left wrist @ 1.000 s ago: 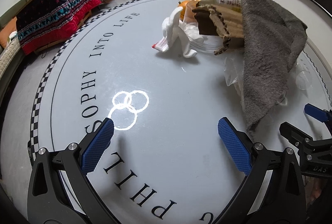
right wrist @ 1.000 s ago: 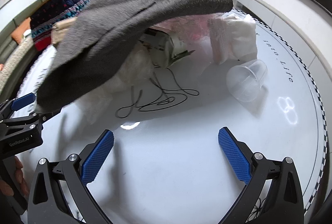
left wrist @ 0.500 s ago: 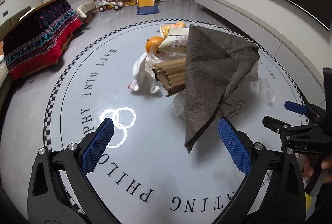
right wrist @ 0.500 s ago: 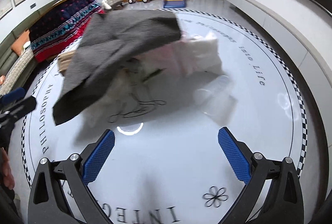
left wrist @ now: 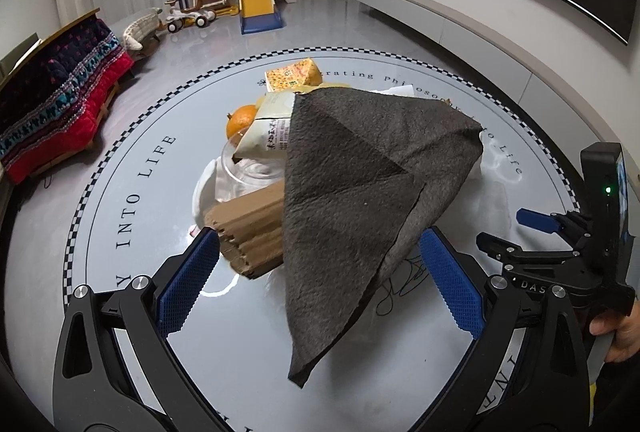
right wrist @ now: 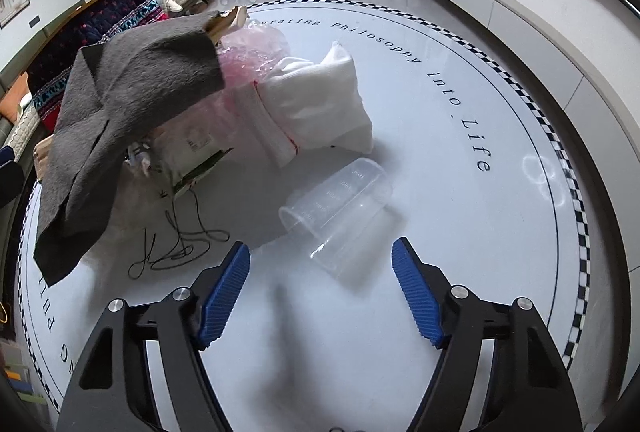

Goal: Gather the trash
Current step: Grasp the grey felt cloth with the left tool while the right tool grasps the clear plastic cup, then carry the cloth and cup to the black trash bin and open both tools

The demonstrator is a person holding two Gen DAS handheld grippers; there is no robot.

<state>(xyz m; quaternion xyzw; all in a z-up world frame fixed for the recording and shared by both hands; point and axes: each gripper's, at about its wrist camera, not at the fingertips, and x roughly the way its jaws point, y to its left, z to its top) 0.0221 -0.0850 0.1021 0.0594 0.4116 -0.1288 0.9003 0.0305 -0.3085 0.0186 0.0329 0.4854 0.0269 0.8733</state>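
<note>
A pile of trash sits on the round white table [left wrist: 132, 200], draped by a grey cloth [left wrist: 360, 200]. In the left wrist view I see folded brown cardboard [left wrist: 248, 232], a snack bag [left wrist: 268, 128], an orange [left wrist: 242, 120] and a yellow carton [left wrist: 294, 76]. My left gripper [left wrist: 316, 276] is open, just short of the cardboard and the cloth. In the right wrist view the cloth [right wrist: 120, 128] covers the pile's left side. A clear plastic cup [right wrist: 340, 216] lies on its side just ahead of my open right gripper [right wrist: 320, 288]. A white bag [right wrist: 320, 104] and pink plastic wrap [right wrist: 248, 52] lie behind it.
A black cord [right wrist: 176, 248] is looped on the table left of the cup. The right gripper shows at the right edge of the left wrist view [left wrist: 552, 244]. A sofa with a red and dark blanket [left wrist: 56, 104] and children's toys [left wrist: 224, 0] stand beyond the table.
Both grippers pulled back from the pile, then came nearer. The left one now faces the cardboard and cloth; the right one now faces the lying cup. Both stayed open.
</note>
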